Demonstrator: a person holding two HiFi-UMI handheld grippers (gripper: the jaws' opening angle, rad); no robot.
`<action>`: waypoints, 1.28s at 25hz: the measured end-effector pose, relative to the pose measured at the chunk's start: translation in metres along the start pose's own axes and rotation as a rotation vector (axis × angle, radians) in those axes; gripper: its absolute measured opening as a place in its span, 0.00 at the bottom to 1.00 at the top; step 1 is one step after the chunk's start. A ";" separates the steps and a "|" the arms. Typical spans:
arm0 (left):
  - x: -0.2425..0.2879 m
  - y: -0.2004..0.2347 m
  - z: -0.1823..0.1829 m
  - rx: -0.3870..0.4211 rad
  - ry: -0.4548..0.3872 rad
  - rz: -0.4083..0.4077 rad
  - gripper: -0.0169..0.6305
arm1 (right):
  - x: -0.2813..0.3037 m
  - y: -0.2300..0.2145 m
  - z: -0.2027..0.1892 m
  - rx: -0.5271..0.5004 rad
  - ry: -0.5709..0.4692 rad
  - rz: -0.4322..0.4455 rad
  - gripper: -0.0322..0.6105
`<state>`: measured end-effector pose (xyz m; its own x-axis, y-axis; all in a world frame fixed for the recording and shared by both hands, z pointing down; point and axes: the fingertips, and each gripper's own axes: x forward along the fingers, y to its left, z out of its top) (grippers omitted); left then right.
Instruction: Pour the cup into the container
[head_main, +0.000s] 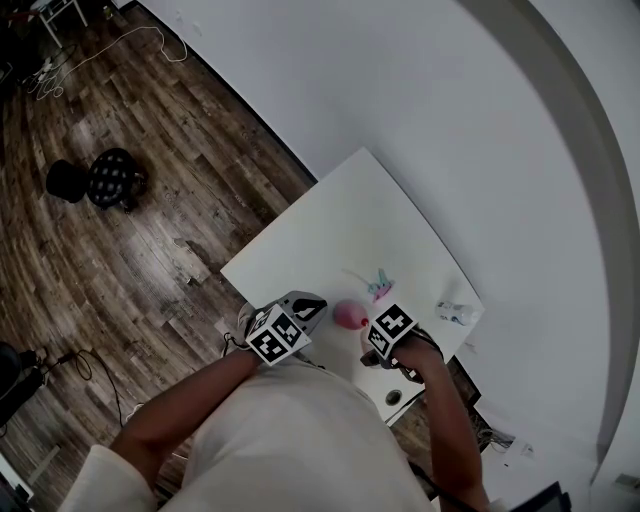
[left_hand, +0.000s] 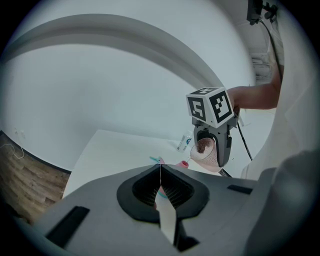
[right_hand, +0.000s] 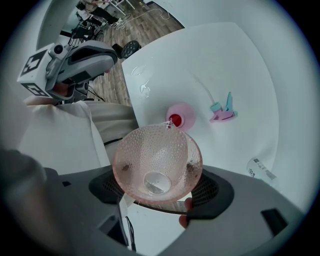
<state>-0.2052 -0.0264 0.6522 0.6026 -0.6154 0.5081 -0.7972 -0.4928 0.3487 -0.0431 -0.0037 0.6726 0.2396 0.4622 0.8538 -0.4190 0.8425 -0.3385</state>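
A pink dimpled glass cup (right_hand: 156, 165) sits between the jaws of my right gripper (right_hand: 159, 172), which is shut on it. The cup is tipped forward, its rim over a small pink container (right_hand: 180, 117) with red inside. A thin trickle hangs at the cup's lip, and the cup looks almost empty. The left gripper view shows the same tilted cup (left_hand: 205, 150) in the right gripper (left_hand: 214, 142) above the white table (left_hand: 115, 150). My left gripper (left_hand: 160, 172) is shut with nothing in it. It hovers beside the right gripper (head_main: 375, 340), to the left of it in the head view.
A teal and pink clip-like object (right_hand: 223, 111) lies beyond the container. A small labelled bottle (right_hand: 260, 169) lies on its side near the table's right edge. Wood floor with a black stool (head_main: 100, 178) lies left of the table (head_main: 340, 230). A white wall is behind.
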 end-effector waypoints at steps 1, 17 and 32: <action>0.000 0.000 -0.001 0.000 0.000 0.000 0.04 | 0.001 0.000 0.000 0.000 0.001 0.001 0.63; -0.002 0.005 -0.001 -0.001 0.000 -0.003 0.04 | 0.000 0.000 0.002 0.016 0.027 0.015 0.63; 0.001 0.005 -0.003 -0.003 0.004 -0.002 0.04 | 0.001 0.001 -0.001 0.007 0.049 0.035 0.63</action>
<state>-0.2084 -0.0274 0.6566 0.6044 -0.6116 0.5106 -0.7959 -0.4923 0.3524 -0.0422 -0.0016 0.6724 0.2674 0.5048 0.8208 -0.4342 0.8236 -0.3650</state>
